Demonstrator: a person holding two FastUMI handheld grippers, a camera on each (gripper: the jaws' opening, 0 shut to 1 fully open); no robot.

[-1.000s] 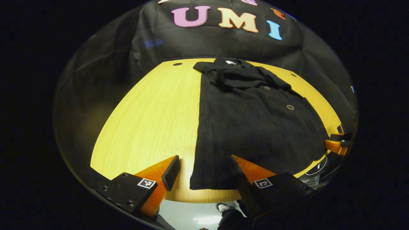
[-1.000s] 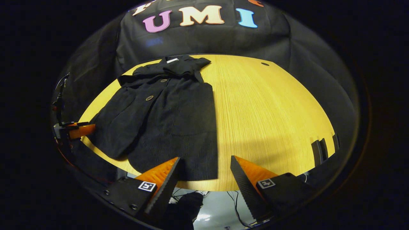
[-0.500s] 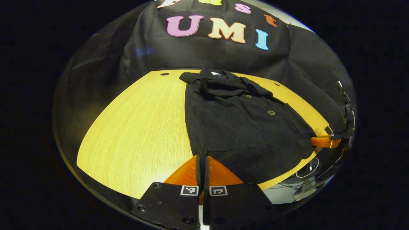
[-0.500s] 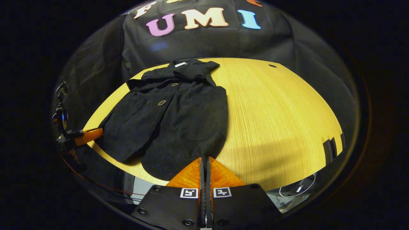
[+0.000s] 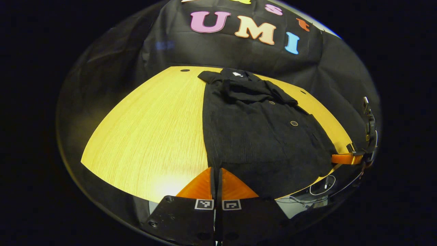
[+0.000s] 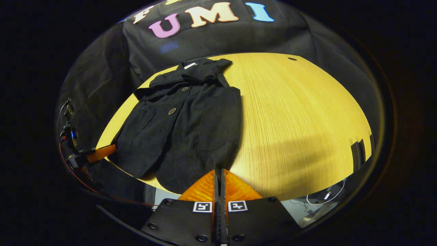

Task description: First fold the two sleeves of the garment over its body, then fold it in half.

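Note:
A black buttoned garment (image 5: 259, 136) lies lengthwise on the yellow wooden table (image 5: 146, 130), collar at the far end. Its sleeves are folded in over the body near the collar. My left gripper (image 5: 215, 169) is shut on the near left corner of the hem. In the right gripper view the same garment (image 6: 191, 123) sits left of centre, and my right gripper (image 6: 219, 171) is shut on the near right corner of the hem, which rises slightly to the fingers. The right gripper's orange finger (image 5: 344, 159) and the left gripper's orange finger (image 6: 100, 153) each show at the garment's other near corner.
The table (image 6: 300, 119) has wide bare wood on both sides of the garment. Small dark holes (image 5: 184, 70) (image 6: 292, 58) mark its far corners. Cables (image 5: 324, 182) lie on the floor below the near edge. Black cloth walls stand behind the table.
A second ago both grippers stood open over the hem. They shut on its corners half a second ago and have since stayed shut, shifting only slightly.

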